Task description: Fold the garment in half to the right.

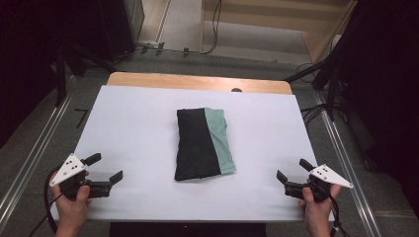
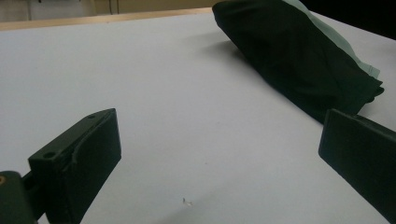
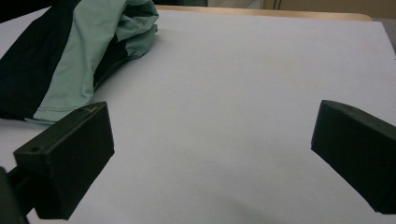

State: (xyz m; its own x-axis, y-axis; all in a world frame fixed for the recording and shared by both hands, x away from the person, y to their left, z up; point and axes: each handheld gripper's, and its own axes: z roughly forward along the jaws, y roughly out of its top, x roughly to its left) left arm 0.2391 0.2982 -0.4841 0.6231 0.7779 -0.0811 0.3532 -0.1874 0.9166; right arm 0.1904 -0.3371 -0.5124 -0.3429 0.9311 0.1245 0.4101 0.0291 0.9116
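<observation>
A folded garment [image 1: 202, 143], black with a mint-green band along its right side, lies in the middle of the white table [image 1: 138, 123]. My left gripper [image 1: 105, 167] rests near the front left corner, open and empty, a hand's breadth to the left of the cloth. My right gripper [image 1: 293, 169] sits near the front right corner, also open and empty. In the left gripper view the garment [image 2: 299, 56] lies ahead to the right of the gripper [image 2: 219, 149]. In the right gripper view the garment [image 3: 70, 60] lies ahead to the left of the gripper [image 3: 212, 144].
A strip of wooden tabletop [image 1: 197, 81] shows beyond the white sheet's far edge. Dark stands and cables [image 1: 321, 98] flank the table on both sides. A person's hands [image 1: 74, 210] hold the grippers at the near edge.
</observation>
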